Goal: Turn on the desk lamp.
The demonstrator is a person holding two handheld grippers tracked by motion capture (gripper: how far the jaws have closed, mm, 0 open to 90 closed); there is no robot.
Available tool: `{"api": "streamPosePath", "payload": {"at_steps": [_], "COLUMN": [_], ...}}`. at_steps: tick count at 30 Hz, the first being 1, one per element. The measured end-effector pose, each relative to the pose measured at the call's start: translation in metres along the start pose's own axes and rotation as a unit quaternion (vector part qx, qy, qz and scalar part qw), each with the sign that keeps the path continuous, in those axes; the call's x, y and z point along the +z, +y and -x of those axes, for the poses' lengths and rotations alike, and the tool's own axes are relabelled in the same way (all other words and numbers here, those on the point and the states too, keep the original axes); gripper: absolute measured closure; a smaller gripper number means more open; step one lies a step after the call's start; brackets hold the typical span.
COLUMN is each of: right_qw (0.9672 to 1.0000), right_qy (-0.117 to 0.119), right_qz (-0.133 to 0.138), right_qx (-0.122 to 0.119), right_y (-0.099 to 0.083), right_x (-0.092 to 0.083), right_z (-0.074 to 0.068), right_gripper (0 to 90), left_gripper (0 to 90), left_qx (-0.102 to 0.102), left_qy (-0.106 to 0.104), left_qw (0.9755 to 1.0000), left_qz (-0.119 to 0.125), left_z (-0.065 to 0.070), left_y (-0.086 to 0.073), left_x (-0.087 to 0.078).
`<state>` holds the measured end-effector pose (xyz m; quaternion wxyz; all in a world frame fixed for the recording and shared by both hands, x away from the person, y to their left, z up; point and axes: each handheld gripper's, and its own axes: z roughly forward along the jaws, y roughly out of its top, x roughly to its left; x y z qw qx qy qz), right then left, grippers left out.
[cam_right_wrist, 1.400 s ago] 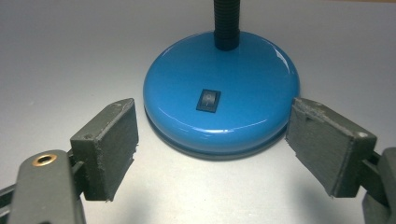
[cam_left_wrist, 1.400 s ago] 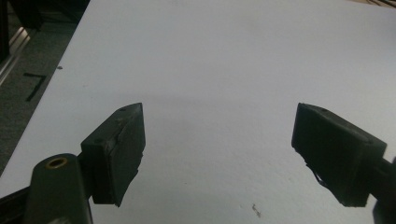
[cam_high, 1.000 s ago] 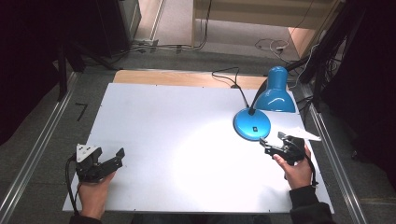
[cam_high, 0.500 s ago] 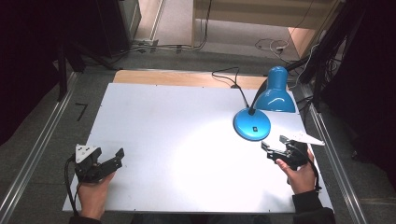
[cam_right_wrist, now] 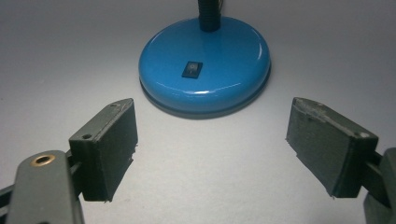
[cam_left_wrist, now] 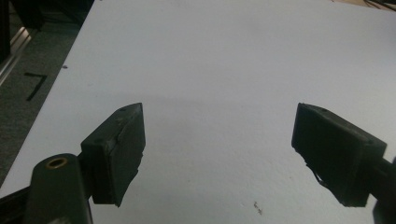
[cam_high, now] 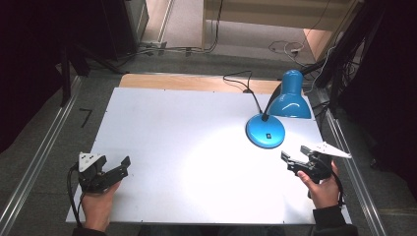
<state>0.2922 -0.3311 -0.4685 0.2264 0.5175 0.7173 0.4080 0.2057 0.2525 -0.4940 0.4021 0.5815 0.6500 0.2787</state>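
Note:
A blue desk lamp stands at the right of the white board [cam_high: 187, 128], its round base [cam_high: 265, 131] facing me and its shade [cam_high: 290, 96] bent down behind it. It casts a pool of light on the board. My right gripper [cam_high: 289, 162] hovers just in front of the base, open, with nothing between its jaws. In the right gripper view the base [cam_right_wrist: 205, 65] and its small black switch [cam_right_wrist: 191, 69] lie ahead of the open right gripper [cam_right_wrist: 210, 149]. My left gripper [cam_high: 118, 169] is open near the front left corner, and in the left gripper view bare board lies under the left gripper [cam_left_wrist: 217, 154].
The lamp's black cable [cam_high: 246, 83] runs off the back edge over a wooden strip [cam_high: 196, 81]. Metal rails [cam_high: 37, 162] flank the board on both sides. A black tape mark [cam_high: 84, 117] lies on the grey surface to the left.
My right gripper has drawn back a little from the lamp base toward the front edge. The left gripper has stayed where it was.

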Motion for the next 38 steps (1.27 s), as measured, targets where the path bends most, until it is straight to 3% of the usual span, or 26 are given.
{"api": "streamPosePath", "payload": {"at_steps": [22,31,34,38], "right_qw": [0.9997,0.9991,0.9985,0.9967], "right_qy": [-0.013,-0.032,-0.037,-0.064], "right_qz": [-0.001,-0.010,-0.031,-0.047], "right_qx": [0.020,0.025,0.024,0.020], "right_y": [-0.012,-0.025,-0.033,-0.038], "right_x": [-0.024,-0.032,-0.027,-0.015], "right_z": [0.018,0.030,0.033,0.038], "right_gripper": [15.1,15.0,14.3,12.9], "left_gripper": [18.0,18.0,18.0,18.0], "left_qx": [0.000,0.000,0.002,0.006], "left_qy": [0.002,0.003,0.003,0.001], "left_qw": [1.0000,1.0000,1.0000,1.0000], "left_qz": [0.000,0.001,0.001,0.000], "left_z": [0.000,0.001,0.001,0.003], "left_y": [0.000,0.000,0.000,0.000], "left_x": [-0.001,-0.002,0.000,0.001]}}
